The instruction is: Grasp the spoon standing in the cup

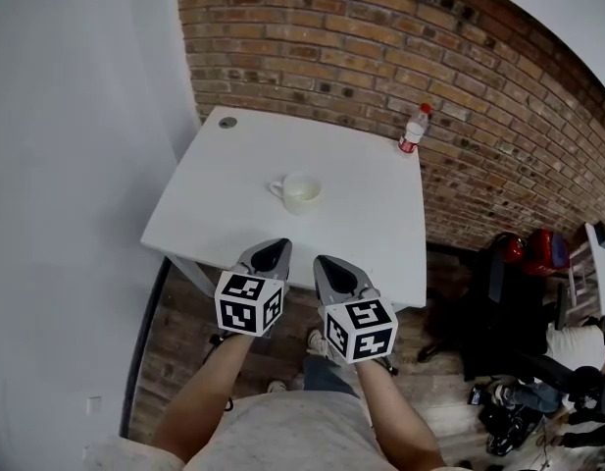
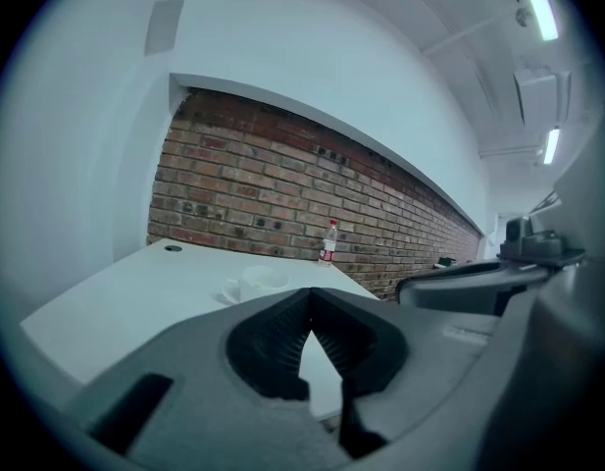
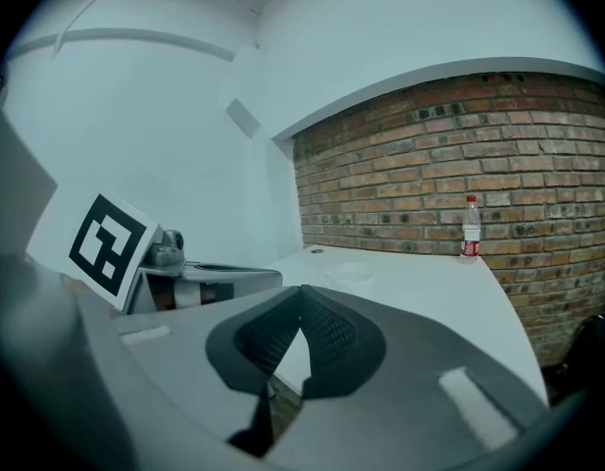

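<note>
Brick wall point(image 1: 380, 57) backs a white tabletop point(image 1: 371, 229), with a bottle point(image 1: 413, 130) at its far right corner. The left hand-held gripper point(image 1: 279, 247) and right hand-held gripper point(image 1: 323, 262) hover over the near edge, each with its jaws together and nothing between them. The cup point(image 1: 301, 192) sits mid-tabletop, well ahead of both. It is white and squat, with its handle to the left, and no spoon can be made out in it. The likely risk is that reaching in with the jaws together would tip or shove the light cup.
</note>
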Motion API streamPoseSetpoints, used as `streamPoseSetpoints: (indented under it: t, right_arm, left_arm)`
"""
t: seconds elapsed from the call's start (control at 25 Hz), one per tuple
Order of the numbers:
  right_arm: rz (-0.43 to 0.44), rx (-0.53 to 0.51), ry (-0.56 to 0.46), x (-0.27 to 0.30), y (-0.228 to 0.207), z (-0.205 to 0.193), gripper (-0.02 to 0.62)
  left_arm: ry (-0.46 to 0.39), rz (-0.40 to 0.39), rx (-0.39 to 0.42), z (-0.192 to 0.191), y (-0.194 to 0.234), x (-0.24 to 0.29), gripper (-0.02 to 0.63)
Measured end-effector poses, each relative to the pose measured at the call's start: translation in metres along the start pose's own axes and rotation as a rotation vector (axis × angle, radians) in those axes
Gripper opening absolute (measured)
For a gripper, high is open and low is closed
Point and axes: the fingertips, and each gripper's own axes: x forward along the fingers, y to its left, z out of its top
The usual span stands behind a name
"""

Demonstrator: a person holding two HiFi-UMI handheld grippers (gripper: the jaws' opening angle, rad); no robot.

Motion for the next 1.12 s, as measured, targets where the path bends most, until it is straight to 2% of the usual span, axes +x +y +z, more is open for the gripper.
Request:
streamPoseSetpoints:
  t: [0.48, 1.12]
  right_arm:
    - [0.078, -0.010, 0.030, 0.063, -0.069, 0.017, 0.006]
    - [0.180, -0.012, 0.104, 0.122, -0.145, 0.017, 0.006]
  left_arm:
    - [0.007, 0.128, -0.059, 0.008, 0.042, 0.086, 0.044]
    - [0.025, 0.317, -0.234, -0.006, 0.093, 0.162, 0.076]
